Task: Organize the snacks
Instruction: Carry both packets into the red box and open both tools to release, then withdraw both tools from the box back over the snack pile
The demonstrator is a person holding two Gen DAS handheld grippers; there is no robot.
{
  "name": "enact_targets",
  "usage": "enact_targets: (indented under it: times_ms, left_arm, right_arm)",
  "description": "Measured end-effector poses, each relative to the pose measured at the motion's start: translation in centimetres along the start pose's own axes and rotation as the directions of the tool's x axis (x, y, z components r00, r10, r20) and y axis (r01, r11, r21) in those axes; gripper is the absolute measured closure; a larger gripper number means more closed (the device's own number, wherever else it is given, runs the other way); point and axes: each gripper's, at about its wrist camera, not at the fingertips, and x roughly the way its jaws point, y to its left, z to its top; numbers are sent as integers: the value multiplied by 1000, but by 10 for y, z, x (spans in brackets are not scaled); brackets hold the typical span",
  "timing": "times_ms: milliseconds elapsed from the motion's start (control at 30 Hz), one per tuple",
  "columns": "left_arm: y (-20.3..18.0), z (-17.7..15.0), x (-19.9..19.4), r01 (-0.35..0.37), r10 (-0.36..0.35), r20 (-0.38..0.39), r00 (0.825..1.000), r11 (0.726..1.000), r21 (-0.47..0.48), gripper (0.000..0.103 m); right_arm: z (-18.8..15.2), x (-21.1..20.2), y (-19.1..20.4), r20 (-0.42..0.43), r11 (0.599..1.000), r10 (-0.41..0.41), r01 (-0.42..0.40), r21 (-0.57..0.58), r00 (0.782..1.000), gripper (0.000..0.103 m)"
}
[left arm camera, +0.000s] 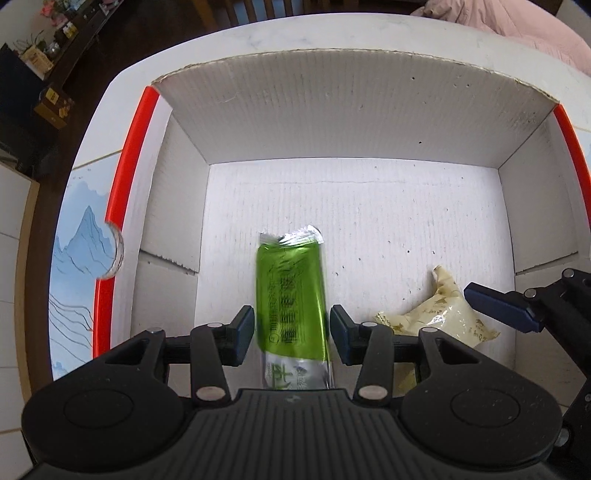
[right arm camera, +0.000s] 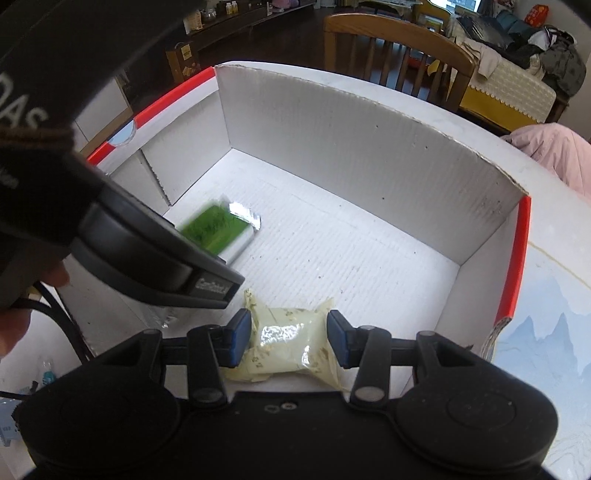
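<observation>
Two snacks are down in the box [left arm camera: 351, 110], green pack [left arm camera: 291, 295] between your left gripper [left arm camera: 291, 334]'s loosened jaws, cream pouch [right arm camera: 288, 343] pinched in the right gripper [right arm camera: 289, 338], so let go gently and lift straight out.

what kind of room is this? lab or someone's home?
Most likely a home dining or living area: a wooden dining chair at the white table, clothes and bags heaped on furniture behind it, and a dark shelf of bottles along the wall.
</observation>
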Motion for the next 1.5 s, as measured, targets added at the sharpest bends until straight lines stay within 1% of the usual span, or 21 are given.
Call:
enact_targets:
  times_ms: [100,300,467,567,767,967,1033,1100,1133,1333,1467,1500]
  left_arm:
    - [5,-3,-3,17,-17,15,1000,1000,-24,54]
    - [13,-16,-24,54,-51,70,996,997,-49,53]
    - [19,-30,-50,91,-84,136,987,995,-43,53]
    - [21,-39,-65,107,-101,170,980,994,-27,53]
    - [29,-59,-95,139,-134,237,962,990,-4,53]
    - [45,-84,-124,168,-165,303,939,986,17,53]
    - [49,-92,-132,175,-174,323,930,984,24,53]
    - [55,-101,-139,187,-185,342,921,982,27,53]
    - [57,-106,-143,191,-190,350,917,981,31,53]
    - [67,-134,-160,213,-220,390,894,975,64,53]
    - [71,-154,-171,229,-247,417,875,969,95,53]
    - [73,-159,-174,235,-254,425,869,967,99,53]
  right_arm:
    - [0,-2,-2,10,1000,10,-10,6,1000,57]
    - [-1,-23,-1,54,1000,5,-7,31,999,50]
    - [-6,-48,3,97,998,-18,12,65,995,44]
    - [-8,-62,5,117,996,-37,27,86,992,43]
    - [-16,-91,19,162,991,-59,38,128,985,43]
    - [-25,-116,40,204,989,-63,35,141,977,42]
    - [-30,-124,45,215,988,-60,28,149,975,40]
    - [-35,-132,51,232,987,-67,30,158,971,25]
    - [-37,-135,54,240,986,-71,32,161,968,24]
    - [-53,-155,69,274,984,-69,20,179,959,22]
    - [-65,-168,76,299,980,-65,5,198,952,18]
    - [-68,-171,78,303,980,-63,1,201,951,16]
